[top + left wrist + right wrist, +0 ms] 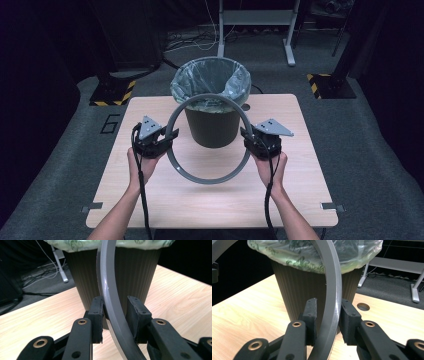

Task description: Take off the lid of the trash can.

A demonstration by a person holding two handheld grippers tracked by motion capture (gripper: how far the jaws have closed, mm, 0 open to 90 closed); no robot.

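A dark ribbed bin [212, 127] with a clear liner [210, 80] stood mid-table, blocking the way straight ahead of both hands. A grey ring [210, 177], held up between the left gripper [167, 138] and the right gripper [248, 140], spanned the gap before it. Bare wooden tabletop [210, 205] lay open on the near side and along both flanks of the bin.
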